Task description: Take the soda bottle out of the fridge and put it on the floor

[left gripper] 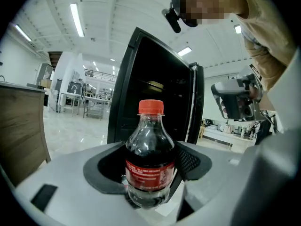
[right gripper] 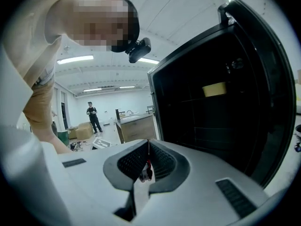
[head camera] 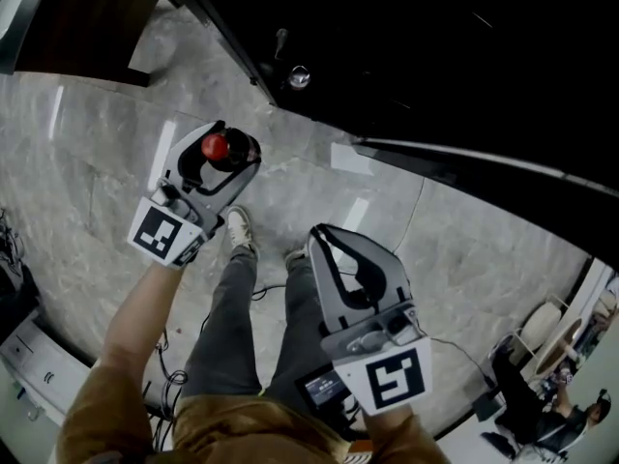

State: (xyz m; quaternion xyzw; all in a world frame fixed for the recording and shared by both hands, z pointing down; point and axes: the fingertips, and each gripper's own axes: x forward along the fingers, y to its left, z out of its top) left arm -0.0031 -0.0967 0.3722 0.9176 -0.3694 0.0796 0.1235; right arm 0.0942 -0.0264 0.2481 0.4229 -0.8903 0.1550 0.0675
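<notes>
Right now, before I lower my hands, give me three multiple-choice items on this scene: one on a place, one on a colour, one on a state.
1. Where is the clear plastic bottle of dark soda? A) on a fridge shelf B) in the jaws of the left gripper C) lying on the floor
2. What colour is its screw cap? A) blue B) red C) white
3. How do the jaws of the right gripper stand? A) wide apart B) clamped on a can C) together, empty
Answers: 1 B, the pads press its sides in the left gripper view; 2 B, it shows red there; 3 C, the tips meet with nothing between.
</notes>
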